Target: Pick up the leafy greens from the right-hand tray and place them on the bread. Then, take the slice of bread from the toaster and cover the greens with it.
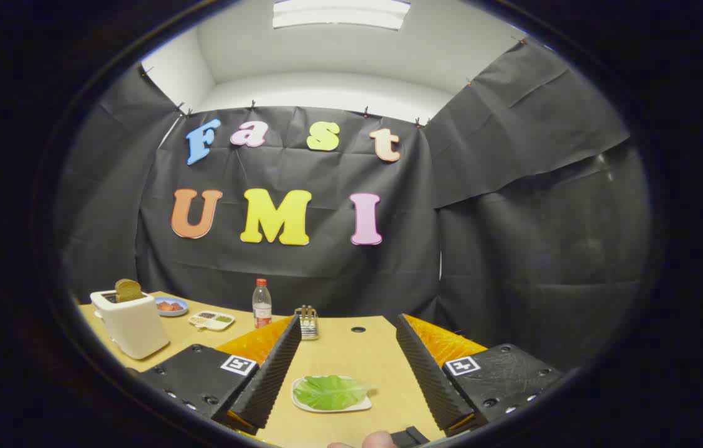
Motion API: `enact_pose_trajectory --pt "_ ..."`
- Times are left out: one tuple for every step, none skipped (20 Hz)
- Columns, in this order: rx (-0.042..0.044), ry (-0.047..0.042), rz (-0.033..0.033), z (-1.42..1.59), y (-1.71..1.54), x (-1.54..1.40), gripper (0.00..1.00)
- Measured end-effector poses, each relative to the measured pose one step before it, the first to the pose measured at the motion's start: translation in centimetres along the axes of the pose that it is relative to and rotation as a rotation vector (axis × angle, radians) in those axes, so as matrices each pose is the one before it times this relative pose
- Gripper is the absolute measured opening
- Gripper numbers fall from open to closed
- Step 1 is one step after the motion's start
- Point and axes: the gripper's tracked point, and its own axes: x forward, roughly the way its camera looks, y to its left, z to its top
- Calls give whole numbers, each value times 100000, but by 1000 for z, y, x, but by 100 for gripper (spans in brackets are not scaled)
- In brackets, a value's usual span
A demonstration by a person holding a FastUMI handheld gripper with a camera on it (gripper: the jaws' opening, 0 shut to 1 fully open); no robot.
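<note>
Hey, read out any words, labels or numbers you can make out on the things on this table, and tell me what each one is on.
Bottle: it has a label band, too small and blurred to read.
Square markers beside the open gripper: patterns only, no words.
Toaster, tray with leafy greens: no text seen.

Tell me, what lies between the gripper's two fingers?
In the gripper view, the open gripper has a small white tray with leafy greens between its fingers, on the table.

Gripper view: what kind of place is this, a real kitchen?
Probably a recording booth set up as a pretend kitchen: black cloth walls hang round a wooden table with a toaster and leafy greens between the open gripper fingers.
</note>
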Motion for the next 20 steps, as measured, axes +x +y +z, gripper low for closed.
enact_pose_trajectory --pt "-2 161 50 44 25 -13 94" --pt "-114 199 -84 -96 84 115 94" --pt "-238 33 -111 48 -17 37 94" --pt "-291 -94 -98 40 115 6 94" --pt "-244 -109 -45 151 33 50 94" --pt "-136 110 186 -20 86 9 94" --pt "-162 29 179 54 132 -55 94" --pt "-350 28 -37 -64 41 70 94" --pt "-234 -66 146 89 124 -128 94" --pt "-222 -63 244 8 110 -22 94" --pt "-304 -55 311 39 115 -145 94" --pt "-250 64 211 -110 109 30 94" --pt "-306 157 287 0 65 37 94" --pt "-374 169 144 -72 70 90 94" --pt "-331 35 30 37 65 45 94" --pt "-39 221 -5 -155 29 93 94" --pt "189 629 -150 -94 -14 130 94" --pt "318 473 -499 -244 -185 113 94" --pt "511 790 -1101 -189 -347 109 94" --pt "949 687 -307 -306 -214 159 94"
